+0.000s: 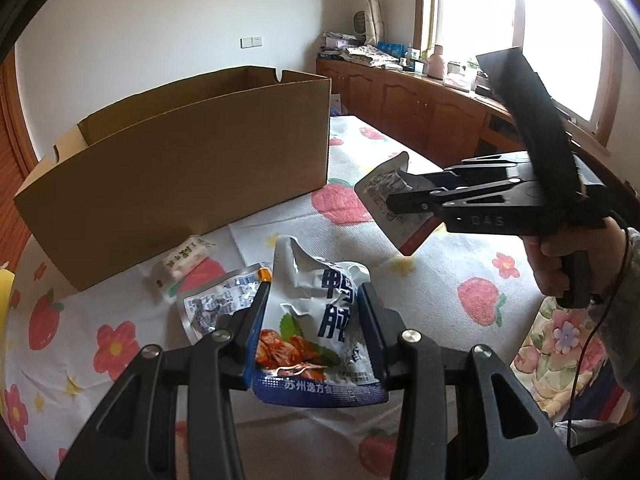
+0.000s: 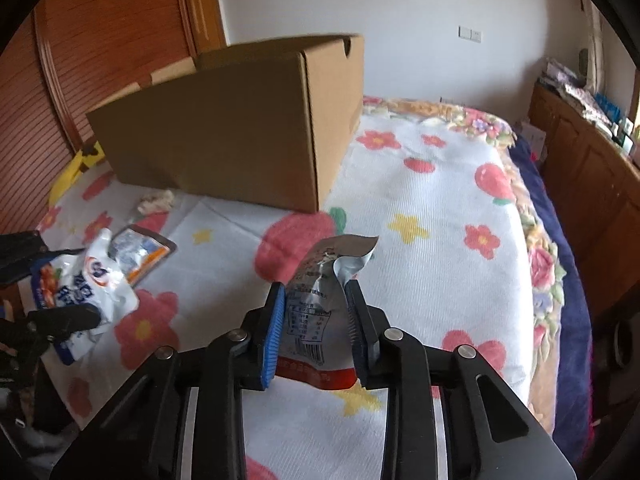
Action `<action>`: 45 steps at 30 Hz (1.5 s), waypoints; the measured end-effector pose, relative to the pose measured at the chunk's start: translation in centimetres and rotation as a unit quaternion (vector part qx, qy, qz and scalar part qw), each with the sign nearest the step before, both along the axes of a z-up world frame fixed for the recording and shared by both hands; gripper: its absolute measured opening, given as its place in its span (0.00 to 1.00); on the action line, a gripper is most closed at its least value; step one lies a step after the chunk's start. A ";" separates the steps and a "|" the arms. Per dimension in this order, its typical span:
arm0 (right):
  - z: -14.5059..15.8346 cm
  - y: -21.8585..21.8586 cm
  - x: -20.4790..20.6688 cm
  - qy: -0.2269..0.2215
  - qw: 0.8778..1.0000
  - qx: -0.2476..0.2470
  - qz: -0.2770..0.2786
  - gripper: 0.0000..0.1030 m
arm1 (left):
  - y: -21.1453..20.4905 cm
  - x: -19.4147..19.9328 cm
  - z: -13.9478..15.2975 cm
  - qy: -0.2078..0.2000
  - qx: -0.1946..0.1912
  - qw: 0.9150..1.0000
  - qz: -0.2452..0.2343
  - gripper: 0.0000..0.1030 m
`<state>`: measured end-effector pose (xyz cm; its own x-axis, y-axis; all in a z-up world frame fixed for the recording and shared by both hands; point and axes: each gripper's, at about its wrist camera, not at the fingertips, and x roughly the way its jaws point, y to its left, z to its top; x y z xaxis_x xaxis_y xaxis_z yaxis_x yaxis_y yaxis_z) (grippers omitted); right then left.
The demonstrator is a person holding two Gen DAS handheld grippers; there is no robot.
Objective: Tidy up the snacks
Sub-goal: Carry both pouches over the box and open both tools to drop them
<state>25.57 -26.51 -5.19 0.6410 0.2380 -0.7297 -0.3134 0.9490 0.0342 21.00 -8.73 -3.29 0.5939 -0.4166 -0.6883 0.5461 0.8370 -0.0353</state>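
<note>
Left wrist — four snack packets (image 1: pixel 316 320), one box (image 1: pixel 188 168)

The left black two-finger claw (image 1: pixel 316 320) points downward at a slant, its blue-padded fingers (image 1: pixel 370 316) pressed against both sides of a white and blue snack pouch (image 1: pixel 320 328). The right black claw (image 2: pixel 316 320) tilts down likewise, clamped on a silver and red snack packet (image 2: pixel 320 320). A bare hand (image 1: pixel 560 256) grips the right claw's handle.
</note>
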 end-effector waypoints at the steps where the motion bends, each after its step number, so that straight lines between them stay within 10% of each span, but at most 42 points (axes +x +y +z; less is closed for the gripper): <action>1: 0.3 0.3 -0.2 -0.003 1.000 -0.003 0.005 0.27 | 0.1 0.0 0.1 0.000 -0.002 1.000 0.002 0.40; 45: 11.0 7.2 -2.9 -0.115 0.990 0.026 0.078 0.27 | 7.8 5.3 7.0 -0.106 -0.026 0.986 0.124 0.40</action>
